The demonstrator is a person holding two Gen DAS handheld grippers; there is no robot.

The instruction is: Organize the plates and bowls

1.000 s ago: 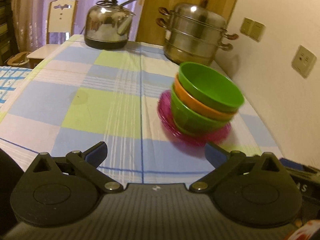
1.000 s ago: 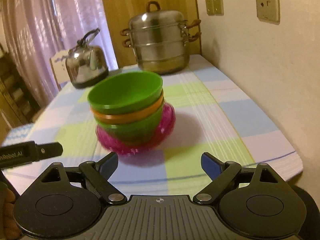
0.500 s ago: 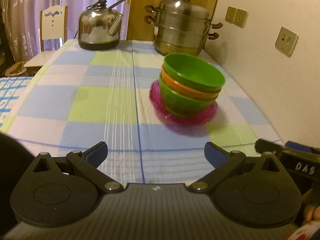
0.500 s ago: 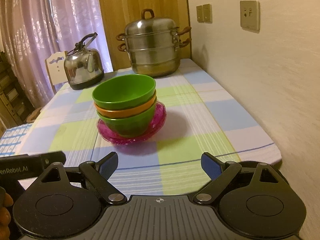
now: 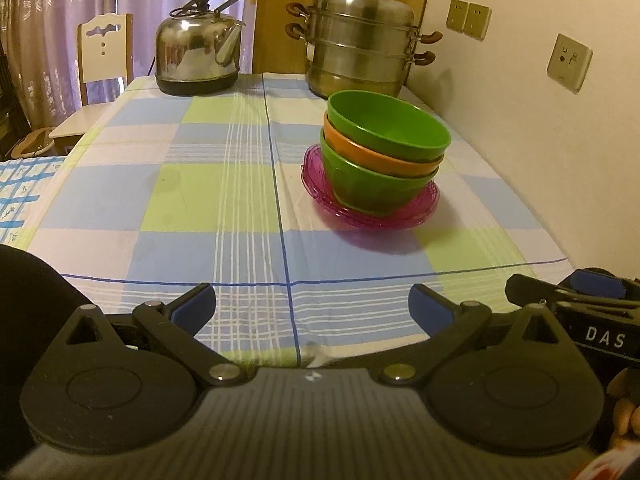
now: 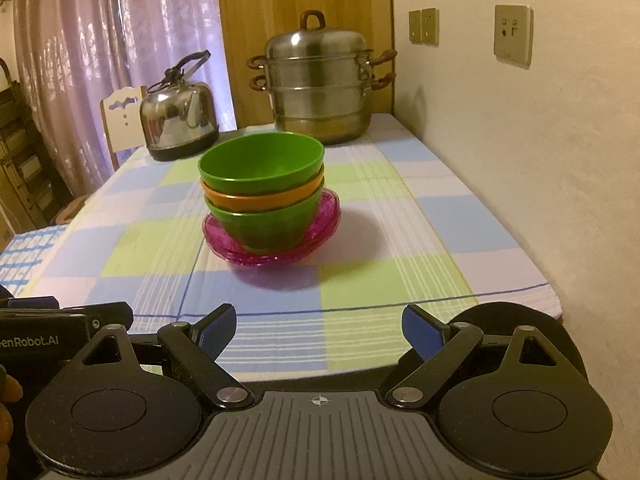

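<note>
1. The left gripper point(image 5: 311, 307), low in its frame, has its blue-padded jaws spread wide with nothing between them.
2. The right gripper point(image 6: 319, 326) is likewise wide apart and holds nothing.
3. Both sit at the near edge of the checked blue, green and white tablecloth point(image 5: 180, 200).
4. At mid-frame, well apart from both tools, a green plastic bowl point(image 6: 262, 166) nests in an orange bowl point(image 6: 262, 199), which nests in a second green bowl point(image 6: 264, 226); this stack stands on translucent magenta plates point(image 6: 316, 224).
5. At the upper frame stand a steel kettle point(image 5: 198, 60) and a tiered steel steamer pot point(image 5: 360, 46).

Bowls point(image 6: 262, 188): green, orange, green. Plates point(image 6: 320, 220): magenta. Tablecloth point(image 5: 180, 196): blue-green-white check. Tongs pads point(image 5: 192, 307): blue.
</note>
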